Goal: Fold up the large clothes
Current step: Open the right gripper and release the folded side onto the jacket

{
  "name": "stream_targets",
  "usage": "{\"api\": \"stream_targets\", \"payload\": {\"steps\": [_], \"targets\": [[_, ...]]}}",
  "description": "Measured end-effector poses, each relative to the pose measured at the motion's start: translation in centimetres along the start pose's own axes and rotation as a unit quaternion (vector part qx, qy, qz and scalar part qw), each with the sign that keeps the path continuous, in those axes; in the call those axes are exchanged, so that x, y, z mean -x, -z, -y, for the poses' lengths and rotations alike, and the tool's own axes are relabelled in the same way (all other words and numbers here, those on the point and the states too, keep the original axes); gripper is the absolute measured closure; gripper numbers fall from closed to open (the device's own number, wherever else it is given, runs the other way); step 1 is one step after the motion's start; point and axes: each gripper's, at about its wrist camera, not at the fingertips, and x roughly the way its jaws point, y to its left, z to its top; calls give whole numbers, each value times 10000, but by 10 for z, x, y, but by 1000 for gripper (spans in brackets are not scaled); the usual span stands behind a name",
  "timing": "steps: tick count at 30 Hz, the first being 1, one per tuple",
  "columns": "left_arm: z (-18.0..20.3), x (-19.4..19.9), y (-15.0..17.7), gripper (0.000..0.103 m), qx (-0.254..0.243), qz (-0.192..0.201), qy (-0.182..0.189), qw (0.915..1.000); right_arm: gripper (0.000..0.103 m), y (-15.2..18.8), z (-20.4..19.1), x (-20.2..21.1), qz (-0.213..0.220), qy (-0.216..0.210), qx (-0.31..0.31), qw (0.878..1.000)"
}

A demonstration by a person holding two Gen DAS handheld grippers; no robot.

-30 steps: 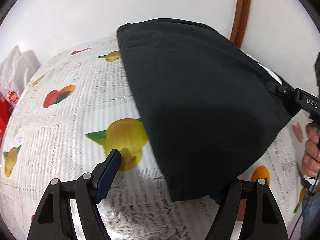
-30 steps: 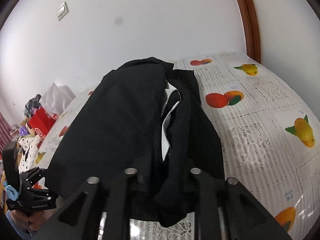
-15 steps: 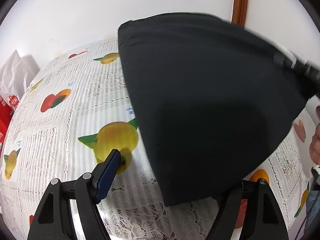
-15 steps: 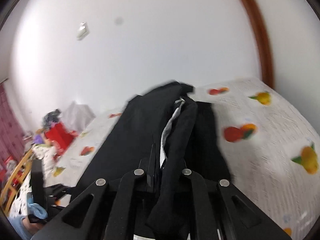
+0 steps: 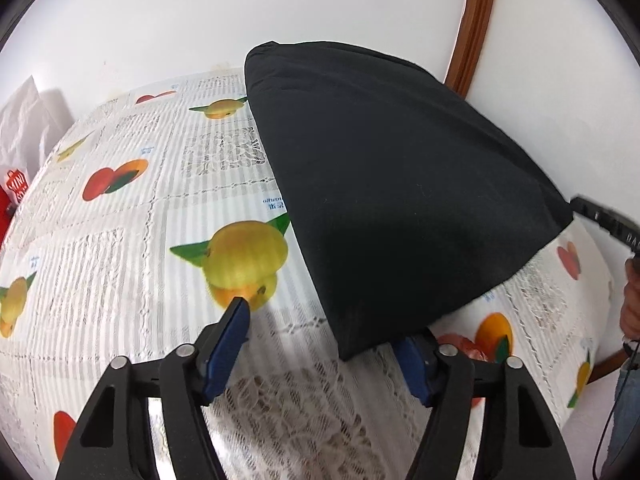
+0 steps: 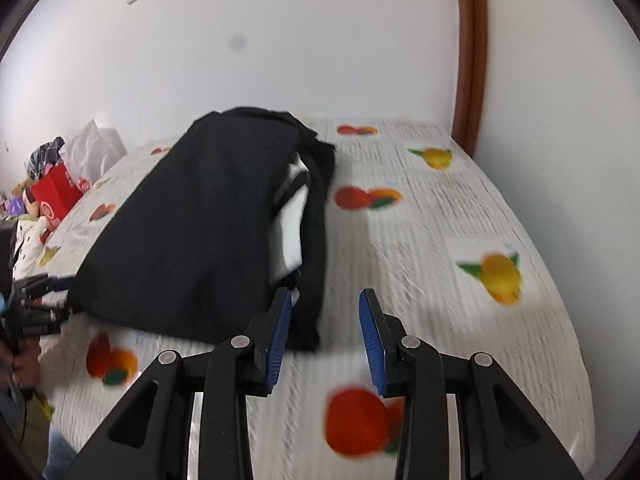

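A black garment lies folded on the fruit-print tablecloth; it also shows in the right wrist view, with a white inner layer at its open edge. My left gripper is open, and the garment's near corner lies between its blue pads, over the right one. My right gripper is open and empty, just off the garment's near right corner. The right gripper's tip shows at the far right of the left wrist view.
A white wall with a brown door frame stands behind the table. A red bag, white bags and clutter sit off the table's far left end. The person's hand is at the right edge.
My right gripper has opened and let go of the garment, which has dropped flat onto the table. The left gripper has stayed open near the same corner.
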Motion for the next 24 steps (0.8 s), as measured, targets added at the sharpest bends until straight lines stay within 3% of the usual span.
{"api": "stream_targets", "payload": {"steps": [3,6,11,16,20,24], "targets": [[2,2,4,47,-21,9,62,10000,68,11,-4,-11,-281,-27,26,9996],[5,4,5,56,-86,9,105,9999,68,20,-14,-20,-248,166,217,9993],[6,3,2,65,-121,-33,133,9998,68,24,-10,-28,-305,52,93,9995],[3,2,1,65,-109,-54,238,9996,68,32,2,-8,-317,-138,29,9994],[4,1,0,65,-72,-28,267,9996,68,35,-11,-16,-357,-90,212,9991],[6,-2,-4,65,-2,-21,238,9997,68,26,-16,-35,-265,-29,-13,9996]]}}
